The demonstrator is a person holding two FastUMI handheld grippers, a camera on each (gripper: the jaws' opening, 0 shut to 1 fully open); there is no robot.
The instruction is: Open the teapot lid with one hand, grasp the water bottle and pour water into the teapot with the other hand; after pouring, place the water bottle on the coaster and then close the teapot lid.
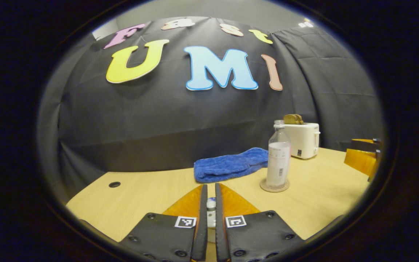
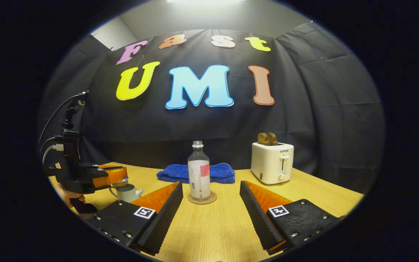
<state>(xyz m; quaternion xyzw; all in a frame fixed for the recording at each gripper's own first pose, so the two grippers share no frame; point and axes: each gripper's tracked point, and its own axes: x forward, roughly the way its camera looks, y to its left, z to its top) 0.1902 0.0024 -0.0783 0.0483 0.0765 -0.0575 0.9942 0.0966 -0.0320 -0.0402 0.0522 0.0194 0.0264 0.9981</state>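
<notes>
Wooden table [image 2: 213,225], clear uncapped water bottle [image 2: 199,171]

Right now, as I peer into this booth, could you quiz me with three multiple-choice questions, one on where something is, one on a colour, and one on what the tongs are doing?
1. Where does the water bottle stand?
A. On the coaster
B. On the bare table
C. On top of the toaster

2. What colour is the folded towel behind the bottle?
A. Red
B. Blue
C. Green

3. What state are the right tongs in?
A. Clamped on the bottle
B. Open, holding nothing
C. Clamped on the toaster

Answers:
1 A, as the bottle's base sits inside the round coaster.
2 B, as the cloth is plainly blue in both views.
3 B, as the two fingers are spread wide with bare table between them and the bottle stands beyond their tips.
</notes>
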